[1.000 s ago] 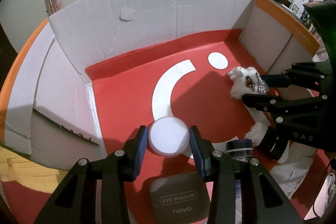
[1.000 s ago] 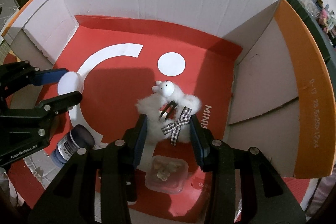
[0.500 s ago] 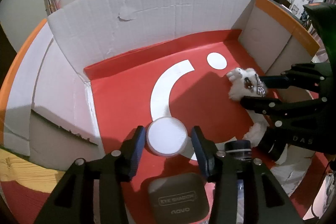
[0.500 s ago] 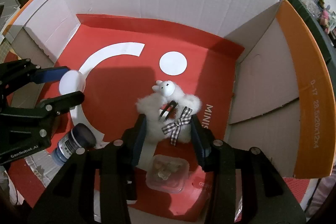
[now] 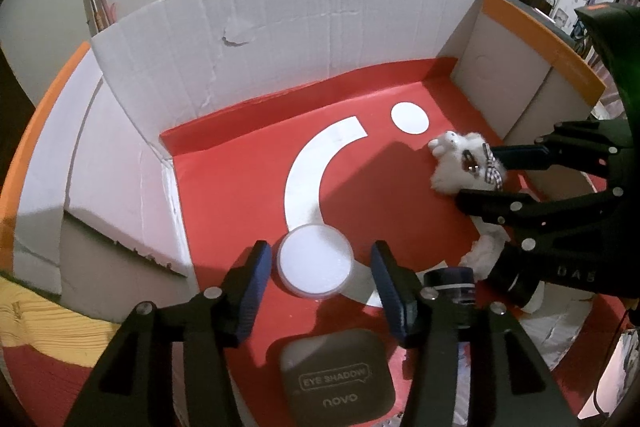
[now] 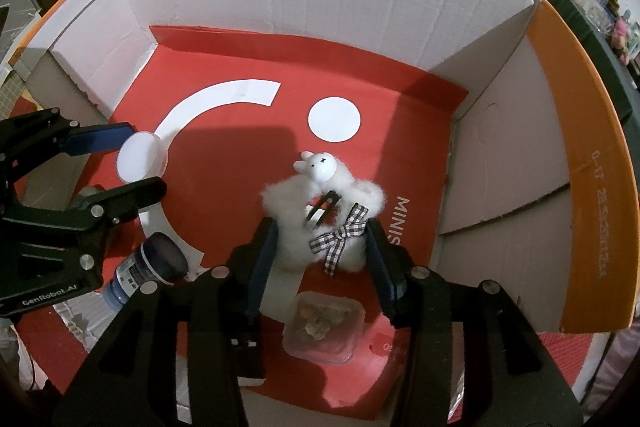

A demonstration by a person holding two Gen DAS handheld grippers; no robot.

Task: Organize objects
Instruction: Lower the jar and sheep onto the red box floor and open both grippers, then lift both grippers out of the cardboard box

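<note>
A: Left gripper spread wide around the white round container, pads clear of it on both sides. Container flat on the red floor of the cardboard box, near the left wall.

B: And the right gripper?

A: Also spread, straddling the white plush toy, fingers just beside the fluff, not pinching. Toy lying right of centre on the box floor, checked bow and a dark clip on top.

B: Best way to finish the step?

A: Probably lifting straight up and back, keeping both pairs of fingers apart so nothing drags. Fluff likely to snag on a pad; worth clearing the bow first.

B: Anything in the way?

A: Close behind the left fingers, an eye shadow case; to its right, a dark-capped bottle lying on its side, near both tools. Under the right gripper, a small clear box of pale bits. Little room to retreat low; bumping any of these quite possible.

B: Grippers themselves?

A: Near each other across the middle, not touching.
</note>
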